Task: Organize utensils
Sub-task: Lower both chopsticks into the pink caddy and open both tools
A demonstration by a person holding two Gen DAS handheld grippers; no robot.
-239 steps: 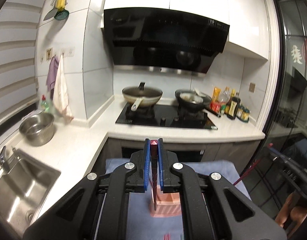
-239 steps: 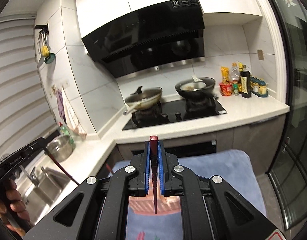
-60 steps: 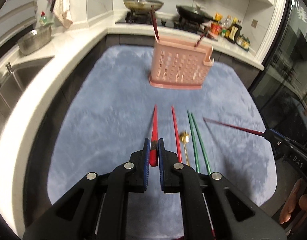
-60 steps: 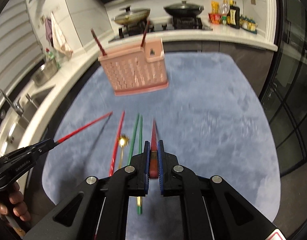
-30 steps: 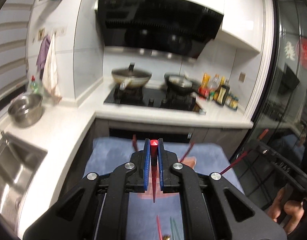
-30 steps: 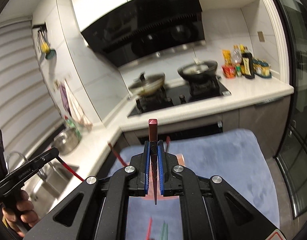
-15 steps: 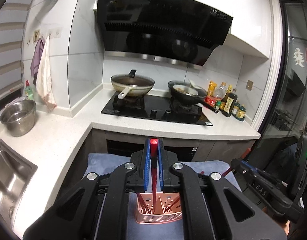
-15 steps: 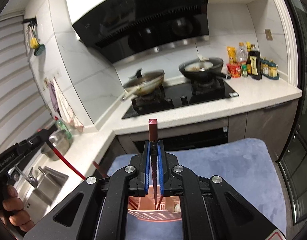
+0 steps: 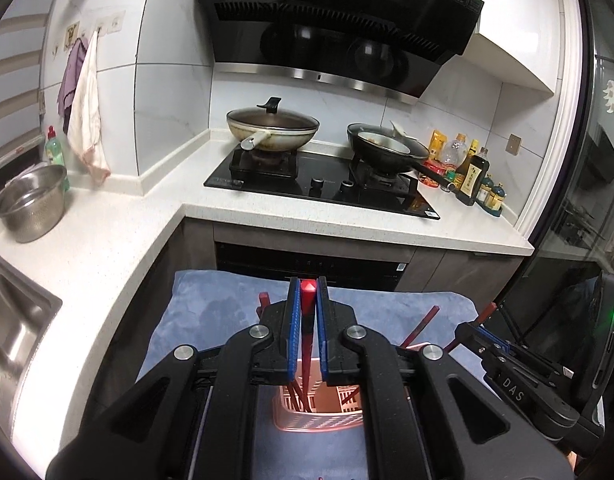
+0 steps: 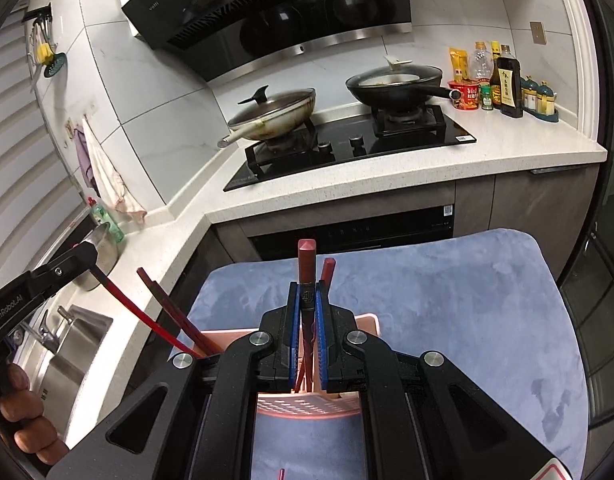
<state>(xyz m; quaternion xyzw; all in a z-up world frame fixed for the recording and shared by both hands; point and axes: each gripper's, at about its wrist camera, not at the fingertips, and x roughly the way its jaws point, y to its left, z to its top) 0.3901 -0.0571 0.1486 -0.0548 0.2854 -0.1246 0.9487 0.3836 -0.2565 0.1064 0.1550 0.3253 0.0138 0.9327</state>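
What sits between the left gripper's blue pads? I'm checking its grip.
A bright red chopstick, clamped upright between the left gripper pads, its lower end reaching into the pink basket; the left wrist view shows this.

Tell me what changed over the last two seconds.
Both tongs lifted their chopsticks off the blue mat and carried them to the pink holder: left tongs with the bright red chopstick, right tongs with the dark red chopstick. Holder stayed put.

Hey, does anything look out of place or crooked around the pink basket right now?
Nothing is spilled or broken. The chopsticks already in the pink basket lean at different angles instead of standing straight, such as the dark red pair tilting left.
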